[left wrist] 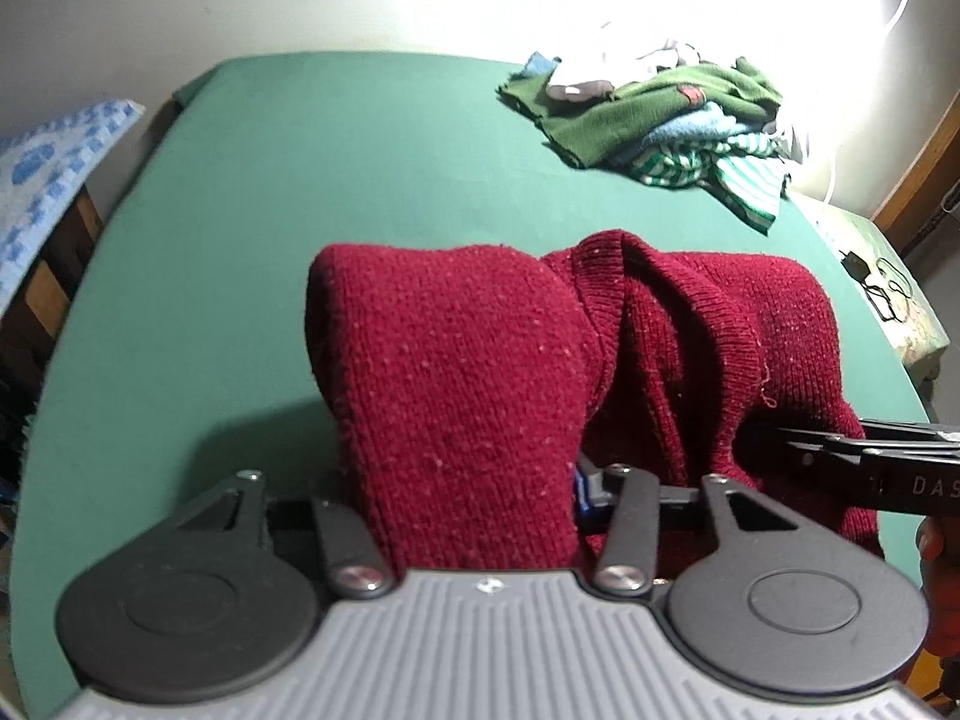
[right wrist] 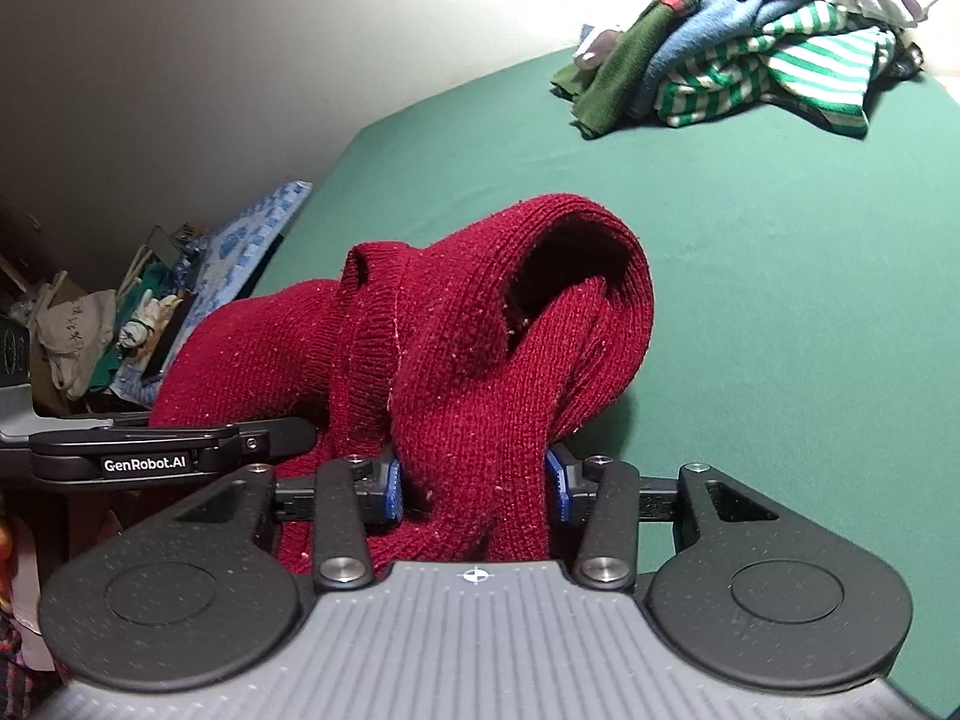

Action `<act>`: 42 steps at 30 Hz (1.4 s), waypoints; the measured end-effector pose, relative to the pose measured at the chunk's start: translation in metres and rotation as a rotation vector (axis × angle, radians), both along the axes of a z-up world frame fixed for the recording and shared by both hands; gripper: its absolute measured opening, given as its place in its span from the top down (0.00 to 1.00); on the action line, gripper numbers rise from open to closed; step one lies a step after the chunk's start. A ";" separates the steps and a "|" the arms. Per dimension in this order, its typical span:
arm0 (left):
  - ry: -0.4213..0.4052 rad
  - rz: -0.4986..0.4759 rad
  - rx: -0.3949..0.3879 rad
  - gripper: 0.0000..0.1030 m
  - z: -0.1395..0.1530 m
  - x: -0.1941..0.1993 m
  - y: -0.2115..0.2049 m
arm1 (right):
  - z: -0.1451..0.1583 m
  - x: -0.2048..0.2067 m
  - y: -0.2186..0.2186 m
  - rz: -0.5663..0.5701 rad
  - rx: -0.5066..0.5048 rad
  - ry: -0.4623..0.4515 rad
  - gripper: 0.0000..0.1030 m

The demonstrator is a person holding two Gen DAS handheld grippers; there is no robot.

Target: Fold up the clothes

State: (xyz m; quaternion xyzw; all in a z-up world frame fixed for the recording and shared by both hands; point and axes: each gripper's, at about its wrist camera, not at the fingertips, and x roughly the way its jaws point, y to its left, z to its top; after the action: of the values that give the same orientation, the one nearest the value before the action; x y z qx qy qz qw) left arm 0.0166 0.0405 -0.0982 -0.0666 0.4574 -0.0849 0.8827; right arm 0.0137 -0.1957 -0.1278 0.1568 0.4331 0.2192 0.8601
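A dark red knitted sweater lies bunched on the green table, its ribbed collar up. My left gripper is shut on a thick fold of it that rises between the fingers and hides most of them. The right gripper comes in from the right edge into the sweater's other side. In the right wrist view the sweater humps up from my right gripper, whose blue pads press on a bundle of knit. The left gripper lies at the left, its tips buried in the cloth.
A pile of green, blue and striped clothes sits at the table's far right. A blue patterned cloth lies off the left edge beside clutter. Black cables lie past the right edge.
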 end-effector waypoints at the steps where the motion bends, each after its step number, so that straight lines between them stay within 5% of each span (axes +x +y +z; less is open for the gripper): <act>1: -0.007 0.009 0.008 0.53 0.002 -0.001 -0.001 | 0.001 0.001 0.000 0.008 0.008 -0.007 0.56; 18: -0.141 0.109 0.160 0.53 0.069 0.043 0.009 | 0.044 0.077 0.012 0.128 0.137 -0.108 0.56; 28: -0.149 0.047 0.206 0.53 0.072 0.127 0.060 | 0.046 0.139 0.060 0.056 0.137 -0.107 0.56; 42: -0.162 0.053 0.238 0.53 0.058 0.250 0.124 | 0.048 0.240 0.141 -0.037 0.003 -0.165 0.56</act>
State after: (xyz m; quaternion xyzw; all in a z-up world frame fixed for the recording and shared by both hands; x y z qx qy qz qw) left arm 0.2671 0.1643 -0.0405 0.0337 0.3896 -0.0119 0.9203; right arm 0.2541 -0.0549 -0.0800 0.1474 0.3576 0.2163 0.8965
